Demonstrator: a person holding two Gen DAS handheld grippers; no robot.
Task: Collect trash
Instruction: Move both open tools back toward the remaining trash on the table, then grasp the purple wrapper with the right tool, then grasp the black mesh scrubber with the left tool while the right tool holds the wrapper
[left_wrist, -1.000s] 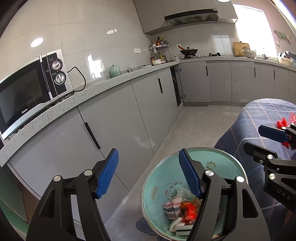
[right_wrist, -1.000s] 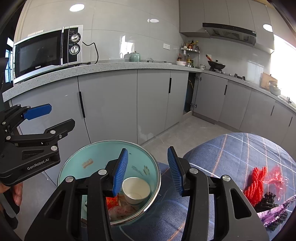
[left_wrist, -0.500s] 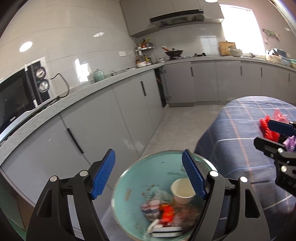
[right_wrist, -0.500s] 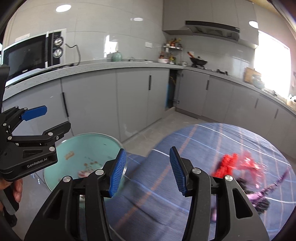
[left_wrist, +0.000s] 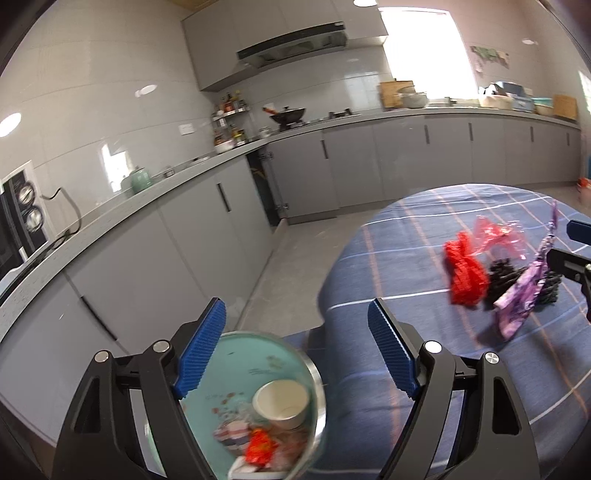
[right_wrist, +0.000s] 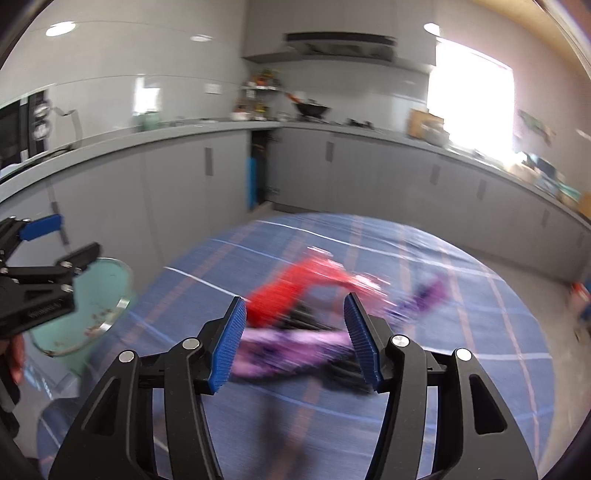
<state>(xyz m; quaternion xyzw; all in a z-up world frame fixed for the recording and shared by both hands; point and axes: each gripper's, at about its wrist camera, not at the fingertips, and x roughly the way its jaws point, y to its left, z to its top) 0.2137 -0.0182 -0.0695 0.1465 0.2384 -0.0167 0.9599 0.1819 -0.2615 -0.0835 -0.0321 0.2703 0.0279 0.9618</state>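
Observation:
A pile of trash lies on the blue checked tablecloth (left_wrist: 388, 266): a red net (left_wrist: 465, 277), pink plastic film (left_wrist: 495, 236), a black clump (left_wrist: 502, 277) and a purple wrapper (left_wrist: 521, 295). My left gripper (left_wrist: 295, 350) hangs over the table's edge beside the teal bin (left_wrist: 243, 365), its jaws opening and empty. In the blurred right wrist view, my right gripper (right_wrist: 295, 339) points at the red net (right_wrist: 288, 295) and purple wrapper (right_wrist: 280, 354). Its jaws are opening and grip nothing. The bin holds a paper cup (left_wrist: 282, 400) and crumpled wrappers (left_wrist: 260, 448).
Grey cabinets (left_wrist: 207, 258) and a speckled counter run along the left and back walls, with bare floor (left_wrist: 295, 251) between them and the table. My left gripper (right_wrist: 37, 280) and a hand (right_wrist: 16, 354) show at the left edge, next to the bin (right_wrist: 99, 291).
Both views have swung right, from the bin towards the table. The trash pile now sits in the middle of the right wrist view. Both pairs of jaws stand wider apart.

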